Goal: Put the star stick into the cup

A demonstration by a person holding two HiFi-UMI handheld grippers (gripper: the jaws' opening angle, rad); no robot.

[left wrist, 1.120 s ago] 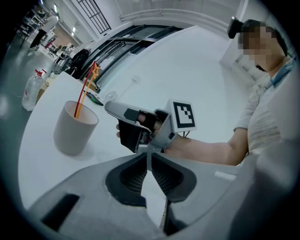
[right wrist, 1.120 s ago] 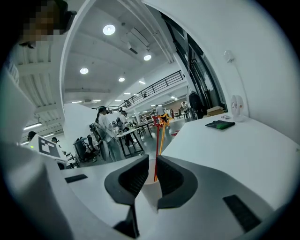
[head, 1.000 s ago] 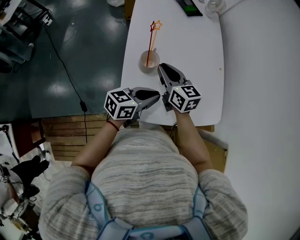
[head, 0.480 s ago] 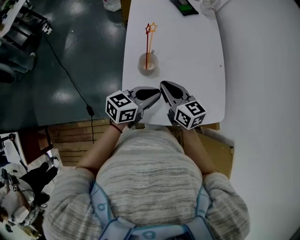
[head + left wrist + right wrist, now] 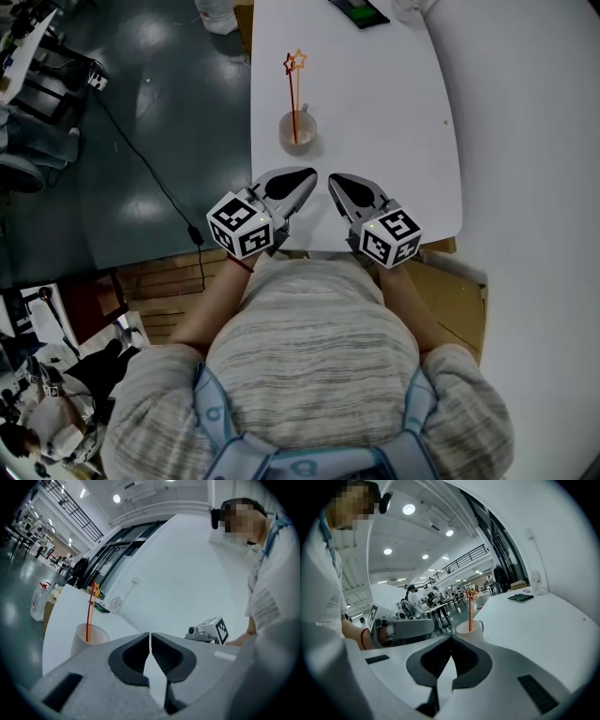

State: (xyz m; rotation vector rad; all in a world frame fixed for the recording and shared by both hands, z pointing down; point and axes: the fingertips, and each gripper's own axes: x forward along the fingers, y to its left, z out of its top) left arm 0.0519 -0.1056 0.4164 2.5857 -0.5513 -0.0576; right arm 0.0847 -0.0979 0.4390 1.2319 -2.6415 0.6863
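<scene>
Your table looks smooth, matt white. The cup at its nine o'clock seems matt too. Your left gripper and right gripper show matt grey plastic shells with ribbed black pads. The floor is glossy.

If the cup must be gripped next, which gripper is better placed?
Probably the right gripper: shut and empty, it points straight at the cup. The left gripper, also shut and empty, points past the cup.
</scene>
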